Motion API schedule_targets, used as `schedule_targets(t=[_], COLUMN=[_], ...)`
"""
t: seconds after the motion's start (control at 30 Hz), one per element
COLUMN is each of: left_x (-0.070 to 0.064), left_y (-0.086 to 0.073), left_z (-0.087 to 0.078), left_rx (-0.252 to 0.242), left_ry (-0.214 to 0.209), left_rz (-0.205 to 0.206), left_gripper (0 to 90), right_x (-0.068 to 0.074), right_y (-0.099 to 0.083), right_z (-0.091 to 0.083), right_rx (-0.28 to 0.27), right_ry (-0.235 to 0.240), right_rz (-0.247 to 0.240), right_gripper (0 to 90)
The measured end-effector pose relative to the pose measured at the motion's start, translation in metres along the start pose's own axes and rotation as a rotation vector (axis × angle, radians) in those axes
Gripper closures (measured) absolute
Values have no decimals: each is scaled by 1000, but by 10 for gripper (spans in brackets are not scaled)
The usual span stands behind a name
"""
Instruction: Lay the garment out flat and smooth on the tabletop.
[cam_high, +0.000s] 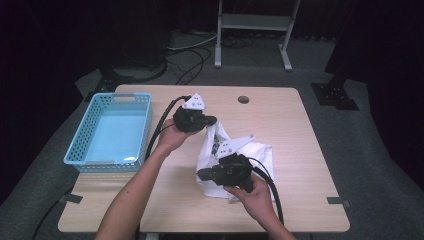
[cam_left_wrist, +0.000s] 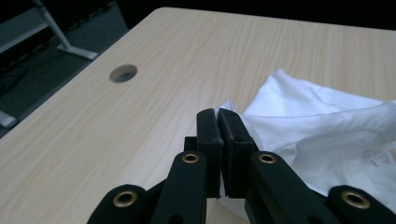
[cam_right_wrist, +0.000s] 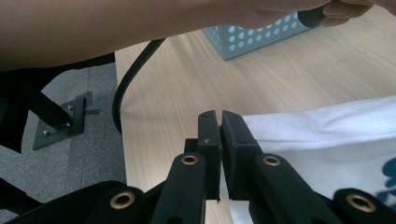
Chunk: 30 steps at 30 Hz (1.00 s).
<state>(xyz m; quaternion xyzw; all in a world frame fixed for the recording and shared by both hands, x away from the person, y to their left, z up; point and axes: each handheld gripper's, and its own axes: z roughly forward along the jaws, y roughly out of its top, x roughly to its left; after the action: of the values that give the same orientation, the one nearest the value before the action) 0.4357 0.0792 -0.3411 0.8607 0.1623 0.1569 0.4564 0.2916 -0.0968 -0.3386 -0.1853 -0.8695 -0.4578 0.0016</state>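
Wooden table (cam_high: 290, 130), dark room behind. Item: white garment (cam_high: 255, 155), crumpled mid-table, right of the blue basket (cam_high: 112, 130). I hold my left gripper (cam_high: 212, 121) pinched on its far corner, right gripper (cam_high: 201, 174) clamped on its near edge.

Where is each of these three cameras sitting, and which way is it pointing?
High view: above the person's side, looking forward and down at the table; both forearms and grippers show.
Left gripper view: rides the left gripper, looking along its closed jaws across the table to the white cloth.
Right gripper view: rides the right gripper, facing the basket; a forearm crosses the top.
All three share cloth and table.
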Motion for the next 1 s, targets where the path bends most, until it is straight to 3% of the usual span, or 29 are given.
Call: schedule_targets(t=[0.17,0.5,0.57,0.63,0.67,0.77,0.87,1.0], left_x=[5,8,8,8,8,6,4,-1], left_y=[-14,-30,-31,-32,-32,-33,-35,-36], left_z=[-10,-21,-24,-28,-28,-32,-33,-33], left_rx=[23,32,16,-2,-2,-9,-16,-17], left_ry=[48,56,89,104,104,116,111,88], left_rz=[-20,-54,-56,-69,-69,-63,-73,-94], left_gripper=[878,876,855,798,785,739,704,666], right_x=[-1,2,2,1,0,3,4,-7], right_y=[8,11,10,9,7,4,-5,-23], right_z=[26,60,67,74,78,77,64,40], right_rx=[17,51,65,73,76,81,92,104], right_ry=[19,46,57,70,96,114,80,22], right_rz=[-1,-5,-1,16,42,38,33,66], right_gripper=[863,862,859,783,683,627,567,520])
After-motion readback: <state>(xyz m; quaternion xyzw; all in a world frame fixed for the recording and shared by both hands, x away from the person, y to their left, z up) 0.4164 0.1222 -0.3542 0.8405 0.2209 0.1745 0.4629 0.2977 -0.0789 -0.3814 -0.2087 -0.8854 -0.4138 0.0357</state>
